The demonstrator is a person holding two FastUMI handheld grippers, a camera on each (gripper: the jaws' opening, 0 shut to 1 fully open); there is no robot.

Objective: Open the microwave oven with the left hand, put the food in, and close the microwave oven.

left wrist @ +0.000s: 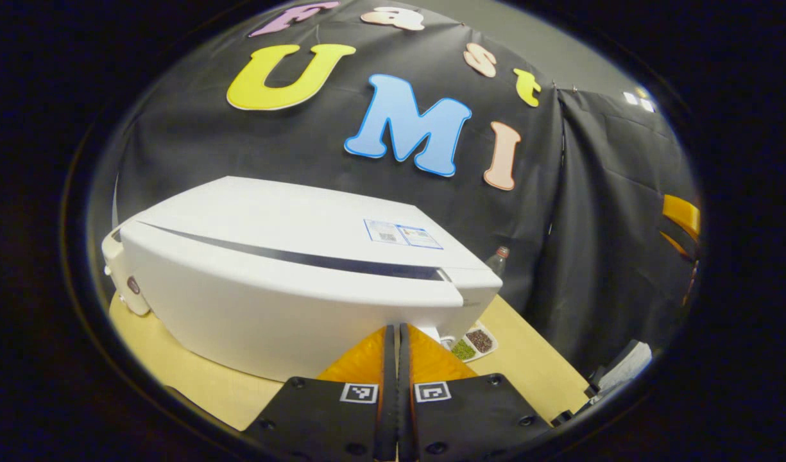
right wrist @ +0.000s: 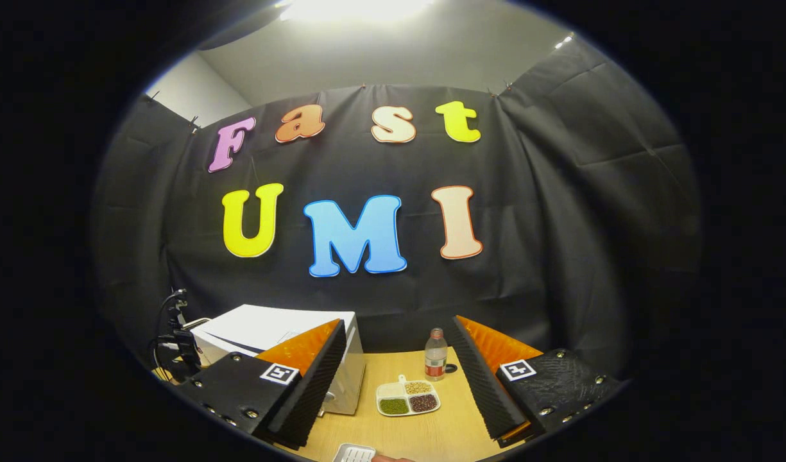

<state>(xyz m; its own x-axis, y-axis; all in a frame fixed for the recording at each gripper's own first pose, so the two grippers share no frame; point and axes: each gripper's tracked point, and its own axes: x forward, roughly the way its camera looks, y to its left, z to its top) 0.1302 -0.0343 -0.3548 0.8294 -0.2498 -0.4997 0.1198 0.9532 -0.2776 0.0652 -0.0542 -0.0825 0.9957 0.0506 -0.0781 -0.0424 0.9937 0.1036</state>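
Observation:
The white microwave (left wrist: 290, 276) stands on the wooden table (left wrist: 534, 366), door closed, close in front of the left gripper view. My left gripper (left wrist: 393, 328) is shut with nothing between its fingers, its tips at the lower front edge of the microwave. In the right gripper view the microwave (right wrist: 271, 333) stands at the left. A white divided dish of beans and grains (right wrist: 407, 396) lies to its right, and this dish (left wrist: 473, 343) also peeks out beside the microwave in the left gripper view. My right gripper (right wrist: 398, 322) hangs open above the table, well back from the dish.
A clear plastic bottle (right wrist: 435, 354) stands behind the dish near the cloth wall. A small white ridged object (right wrist: 354, 454) lies at the table's near edge. A black device with cables (right wrist: 174, 340) sits left of the microwave. An orange part (left wrist: 681, 218) shows at the far right.

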